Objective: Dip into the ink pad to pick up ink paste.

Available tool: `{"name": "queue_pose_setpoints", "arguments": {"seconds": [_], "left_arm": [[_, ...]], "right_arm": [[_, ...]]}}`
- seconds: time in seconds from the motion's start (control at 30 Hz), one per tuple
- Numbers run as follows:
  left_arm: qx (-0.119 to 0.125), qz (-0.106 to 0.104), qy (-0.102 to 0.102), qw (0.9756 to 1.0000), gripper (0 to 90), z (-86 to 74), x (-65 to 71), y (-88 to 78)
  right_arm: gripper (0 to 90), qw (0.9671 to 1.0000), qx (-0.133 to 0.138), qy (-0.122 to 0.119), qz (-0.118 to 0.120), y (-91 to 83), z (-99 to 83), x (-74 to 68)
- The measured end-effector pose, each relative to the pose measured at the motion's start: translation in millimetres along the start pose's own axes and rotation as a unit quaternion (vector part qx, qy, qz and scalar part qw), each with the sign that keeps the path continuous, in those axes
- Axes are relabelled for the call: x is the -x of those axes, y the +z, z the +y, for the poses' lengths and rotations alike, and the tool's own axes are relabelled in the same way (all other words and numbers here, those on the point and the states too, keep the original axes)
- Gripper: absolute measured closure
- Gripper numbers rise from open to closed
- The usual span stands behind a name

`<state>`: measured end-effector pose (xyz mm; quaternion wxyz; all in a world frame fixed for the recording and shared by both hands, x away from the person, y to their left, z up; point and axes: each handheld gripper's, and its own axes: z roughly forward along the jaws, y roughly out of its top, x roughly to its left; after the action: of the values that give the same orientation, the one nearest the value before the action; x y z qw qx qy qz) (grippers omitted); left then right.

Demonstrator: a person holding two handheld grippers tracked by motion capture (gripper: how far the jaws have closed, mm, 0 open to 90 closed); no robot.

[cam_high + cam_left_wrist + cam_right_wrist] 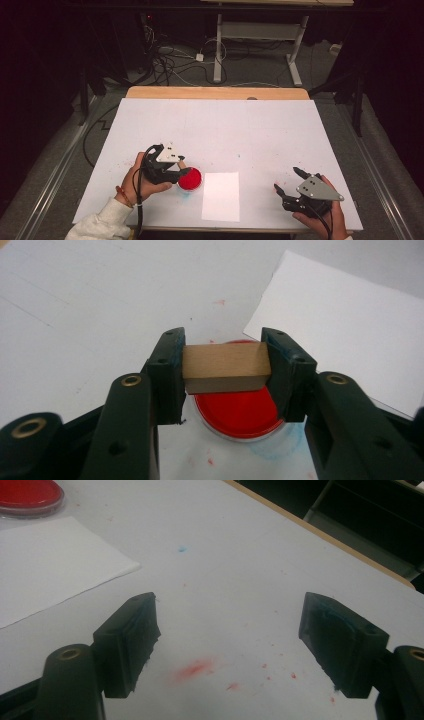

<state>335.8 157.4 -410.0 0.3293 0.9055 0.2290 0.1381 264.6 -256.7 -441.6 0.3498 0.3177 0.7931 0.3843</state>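
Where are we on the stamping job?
Done: the left gripper is shut on the rectangular wooden block, above the round red ink pad. In hand: inking, apparently. Left, probably: pressing onto the white paper sheet, apparently unmarked. The right gripper rests open.

Table: a white sheet covers the table (220, 125); bare wood strip (215, 93) along its far edge.
Floor: grey carpet (260, 70), dim.
Cables: a tangle of cables (170, 62) lies on the floor beyond the table.
Furniture: a white desk frame (260, 35) stands behind the table.
Sides: metal rails (60, 165) run along the floor on both sides.
Light: table lit, surroundings dark.
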Motion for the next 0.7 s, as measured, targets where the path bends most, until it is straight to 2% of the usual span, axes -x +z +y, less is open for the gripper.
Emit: {"name": "queue_pose_setpoints", "arguments": {"seconds": [0.17, 0.7], "left_arm": [[0.007, 0.005, -0.002, 1.0, 53.5, 1.2, 0.7, -3.3], [-0.003, -0.009, 0.005, 0.9999, 53.5, 0.3, 3.2, 3.3]], "right_arm": [[23.9, 1.0, 0.001, 0.001, -0.002, -0.6, -0.2, 0.8], [23.7, 1.0, 0.001, 0.001, -0.001, 0.7, 0.2, 0.6]]}}
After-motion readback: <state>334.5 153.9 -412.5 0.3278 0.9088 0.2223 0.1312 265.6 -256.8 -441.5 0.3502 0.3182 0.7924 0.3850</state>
